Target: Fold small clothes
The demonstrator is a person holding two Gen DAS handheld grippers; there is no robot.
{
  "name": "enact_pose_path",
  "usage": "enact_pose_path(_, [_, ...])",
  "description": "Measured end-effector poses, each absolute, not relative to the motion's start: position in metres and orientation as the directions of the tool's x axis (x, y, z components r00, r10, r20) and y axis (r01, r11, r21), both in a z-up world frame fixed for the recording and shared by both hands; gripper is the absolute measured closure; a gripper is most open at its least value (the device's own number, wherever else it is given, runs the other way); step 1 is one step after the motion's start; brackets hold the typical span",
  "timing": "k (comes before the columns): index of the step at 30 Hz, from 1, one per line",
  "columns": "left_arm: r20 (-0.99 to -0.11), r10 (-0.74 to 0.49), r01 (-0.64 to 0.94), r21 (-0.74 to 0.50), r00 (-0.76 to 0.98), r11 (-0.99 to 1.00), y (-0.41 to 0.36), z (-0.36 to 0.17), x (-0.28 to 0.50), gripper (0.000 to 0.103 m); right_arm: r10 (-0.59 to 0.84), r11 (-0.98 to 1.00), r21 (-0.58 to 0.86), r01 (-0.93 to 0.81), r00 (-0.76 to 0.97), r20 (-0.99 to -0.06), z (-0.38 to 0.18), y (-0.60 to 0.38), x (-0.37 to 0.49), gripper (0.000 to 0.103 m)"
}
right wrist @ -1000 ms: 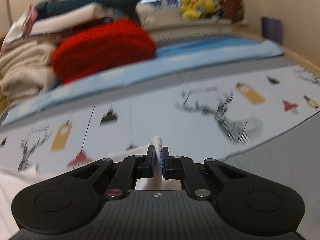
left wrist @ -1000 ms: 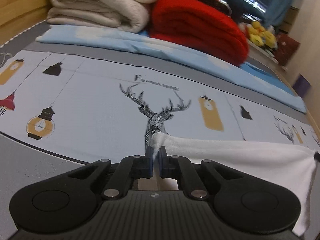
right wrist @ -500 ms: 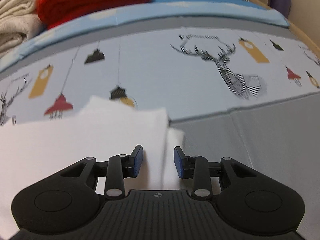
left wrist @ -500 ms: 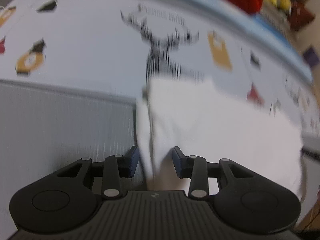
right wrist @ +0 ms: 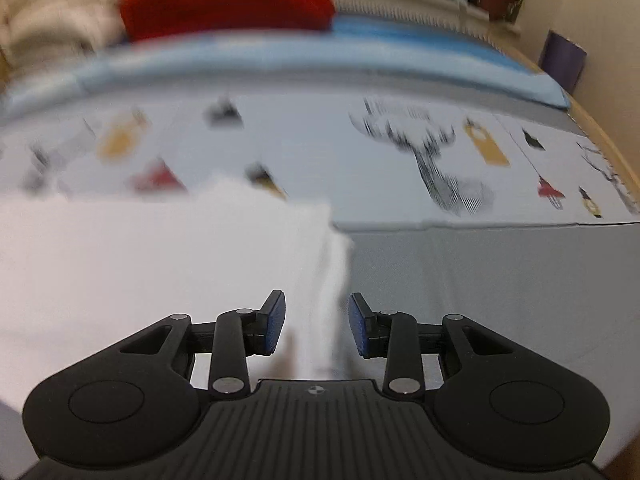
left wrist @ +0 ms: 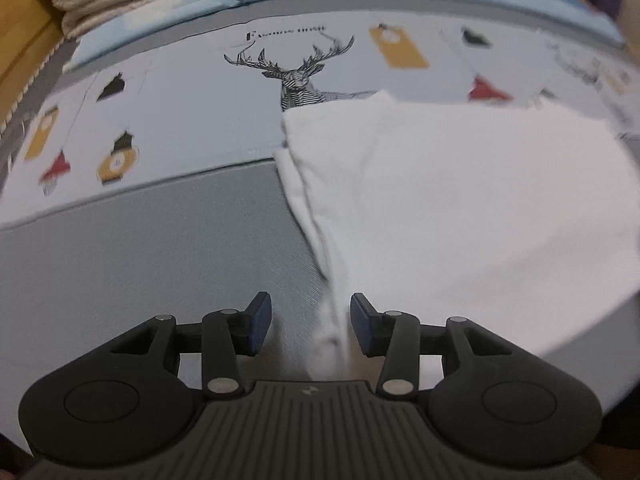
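both claws — left claw [left wrist: 307, 330], right claw [right wrist: 316, 326] — just spread, dropping the white folded cloth garment [left wrist: 460, 200] onto the bed [left wrist: 160, 248] — fold laid.

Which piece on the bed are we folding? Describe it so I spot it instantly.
Start at the bed sheet printed with lanterns and a deer head. Just below the deer lies the white garment, spilling onto the grey band. It is the only plain, unprinted white cloth, lying flat rather than stacked.
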State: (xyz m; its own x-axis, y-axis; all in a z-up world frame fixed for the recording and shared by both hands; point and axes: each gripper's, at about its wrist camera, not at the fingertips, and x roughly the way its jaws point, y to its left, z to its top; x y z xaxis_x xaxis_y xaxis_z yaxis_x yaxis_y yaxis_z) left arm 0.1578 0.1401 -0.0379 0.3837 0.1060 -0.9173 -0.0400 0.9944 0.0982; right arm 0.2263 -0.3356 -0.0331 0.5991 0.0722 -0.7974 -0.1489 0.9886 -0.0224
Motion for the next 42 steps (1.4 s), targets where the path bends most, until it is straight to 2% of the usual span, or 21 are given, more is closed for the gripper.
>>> enact_pose_path(3, [-0.922,0.031,-0.033,0.02,0.385,0.999,0.138,-0.052,0.141,0.055,0.149,0.983,0.044,-0.178,0.638,-0.756,-0.02,-0.336,0.198,0.061])
enact_pose_path(6, [-0.96,0.056,-0.035,0.049,0.274,0.998,0.136,-0.077,0.139,0.066,0.125,0.986,0.03,-0.165,0.602,-0.788,-0.036,-0.334,0.189,0.062])
enact_pose_path(10, [-0.958,0.068,-0.022,0.065,0.277,0.998,0.141,-0.078,0.135,0.065,0.091,0.995,0.047,-0.091,0.563,-0.822,-0.047,-0.336,0.193,0.061])
enact_pose_path(14, [-0.918,0.042,-0.04,0.029,0.394,0.999,0.15,-0.054,0.13,0.058,0.061,0.997,0.017,-0.081,0.584,-0.809,-0.046,-0.338,0.19,0.061])
enact_pose_path(16, [-0.892,0.075,-0.042,0.063,0.445,0.997,0.151,-0.046,0.128,0.057,0.072,0.997,0.048,-0.055,0.613,-0.787,-0.041,-0.345,0.188,0.062])
enact_pose_path(18, [-0.843,0.179,-0.038,0.185,0.507,0.982,0.148,-0.037,0.127,0.057,0.067,0.998,0.059,-0.034,0.644,-0.762,-0.036,-0.35,0.187,0.061])
enact_pose_path(20, [-0.712,0.329,-0.019,0.405,0.621,0.914,0.136,-0.027,0.122,0.057,0.065,0.998,0.063,-0.027,0.685,-0.726,-0.03,-0.35,0.186,0.061])
enact_pose_path(21, [-0.594,0.414,-0.026,0.551,0.69,0.834,0.127,-0.025,0.118,0.057,0.07,0.997,0.07,-0.029,0.712,-0.699,-0.026,-0.35,0.184,0.061])
enact_pose_path(22, [-0.42,0.498,-0.058,0.718,0.758,0.693,0.118,-0.026,0.113,0.057,0.084,0.996,0.087,-0.035,0.743,-0.664,-0.02,-0.35,0.182,0.061])
enact_pose_path(23, [-0.296,0.533,-0.086,0.811,0.792,0.579,0.113,-0.028,0.107,0.057,0.098,0.994,0.104,-0.042,0.769,-0.632,-0.014,-0.351,0.18,0.061])
enact_pose_path(24, [-0.171,0.555,-0.125,0.882,0.814,0.455,0.112,-0.03,0.105,0.061,0.109,0.992,0.119,-0.046,0.793,-0.599,-0.009,-0.351,0.177,0.061])
enact_pose_path(25, [-0.084,0.564,-0.159,0.916,0.822,0.369,0.114,-0.031,0.105,0.062,0.115,0.99,0.13,-0.049,0.811,-0.574,-0.005,-0.352,0.175,0.061])
enact_pose_path(26, [-0.021,0.566,-0.193,0.929,0.824,0.315,0.118,-0.03,0.105,0.062,0.117,0.99,0.136,-0.049,0.823,-0.556,-0.003,-0.353,0.174,0.061])
enact_pose_path(28, [0.025,0.58,-0.246,0.92,0.814,0.304,0.127,-0.022,0.105,0.061,0.115,0.989,0.14,-0.044,0.831,-0.544,-0.001,-0.356,0.174,0.061])
enact_pose_path(29, [0.013,0.586,-0.256,0.907,0.81,0.334,0.13,-0.017,0.106,0.059,0.11,0.99,0.138,-0.04,0.831,-0.545,-0.002,-0.357,0.175,0.061])
enact_pose_path(31, [-0.115,0.575,-0.263,0.805,0.81,0.532,0.139,-0.002,0.103,0.039,0.103,0.99,0.135,-0.032,0.824,-0.557,-0.004,-0.359,0.178,0.061])
enact_pose_path(33, [-0.387,0.449,-0.208,0.525,0.805,0.825,0.158,0.012,0.108,0.031,0.102,0.99,0.141,-0.025,0.816,-0.569,-0.006,-0.362,0.181,0.061])
enact_pose_path(34, [-0.531,0.331,-0.161,0.341,0.78,0.926,0.168,0.013,0.115,0.032,0.102,0.99,0.141,-0.024,0.811,-0.576,-0.007,-0.362,0.182,0.061])
enact_pose_path(35, [-0.595,0.26,-0.146,0.233,0.76,0.962,0.174,0.012,0.12,0.032,0.098,0.991,0.135,-0.022,0.8,-0.592,-0.01,-0.361,0.184,0.061])
enact_pose_path(40, [-0.735,0.028,-0.175,-0.123,0.677,0.977,0.19,-0.001,0.152,0.038,0.065,0.998,0.061,-0.028,0.644,-0.762,-0.041,-0.344,0.2,0.059])
enact_pose_path(42, [-0.791,-0.047,-0.215,-0.222,0.61,0.951,0.195,-0.017,0.166,0.039,0.031,0.999,0.019,-0.028,0.559,-0.828,-0.057,-0.339,0.206,0.059])
